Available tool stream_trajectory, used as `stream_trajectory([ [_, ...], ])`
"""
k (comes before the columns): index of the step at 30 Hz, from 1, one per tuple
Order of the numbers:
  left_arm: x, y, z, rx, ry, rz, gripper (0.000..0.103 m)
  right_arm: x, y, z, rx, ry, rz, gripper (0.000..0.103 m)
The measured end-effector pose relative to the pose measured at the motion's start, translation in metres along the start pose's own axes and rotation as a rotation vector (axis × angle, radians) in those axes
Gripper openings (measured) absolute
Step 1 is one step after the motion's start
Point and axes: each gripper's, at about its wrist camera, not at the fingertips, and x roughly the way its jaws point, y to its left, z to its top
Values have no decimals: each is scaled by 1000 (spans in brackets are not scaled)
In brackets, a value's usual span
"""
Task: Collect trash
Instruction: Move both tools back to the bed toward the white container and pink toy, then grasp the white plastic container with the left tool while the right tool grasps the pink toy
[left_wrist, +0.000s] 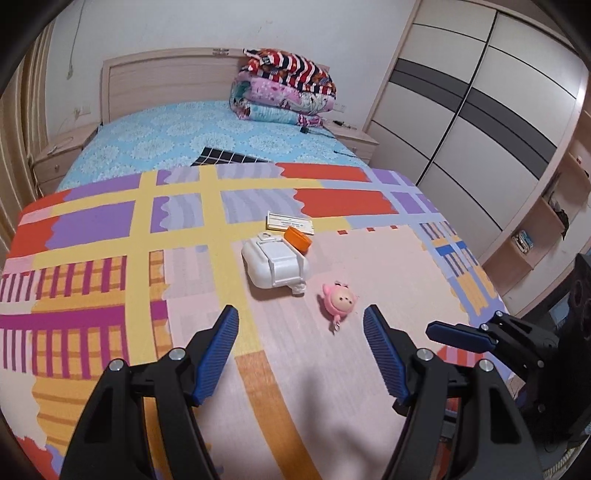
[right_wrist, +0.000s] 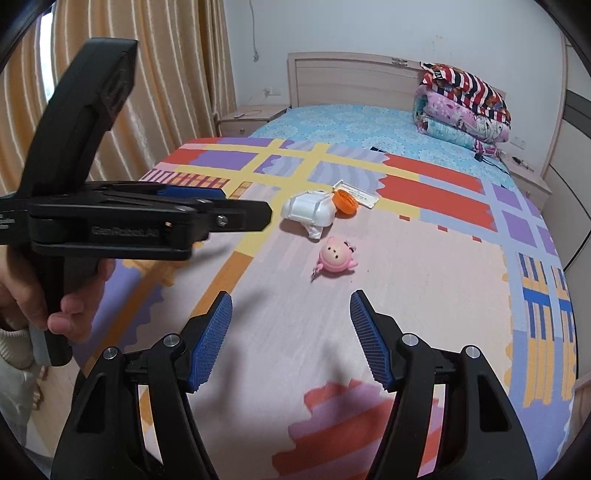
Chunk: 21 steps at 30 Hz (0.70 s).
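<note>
Blue-padded fingers of the left claw and the right claw were held apart, with nothing gripped between them, above a bed covered by a patchwork blanket. Four small items were seen together on the blanket ahead of both claws: a white plastic container, an orange lid touching it, a pale card just behind, and a pink toy figure nearest the claws. Folded quilts were stacked at the headboard.
</note>
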Motion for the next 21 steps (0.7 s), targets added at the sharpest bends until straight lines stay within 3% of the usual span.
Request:
stream_trajectory([
  [7, 41, 12, 17, -13, 43, -17, 67, 26, -17, 18, 50, 19, -3, 65],
  [8, 48, 15, 20, -27, 48, -22, 67, 31, -20, 20, 63, 27, 5, 62],
  [16, 66, 21, 34, -60, 35, -41, 67, 56, -35, 23, 106, 67, -5, 58],
  [21, 79, 29, 36, -94, 57, -41, 66, 64, -41, 24, 134, 84, 15, 48],
])
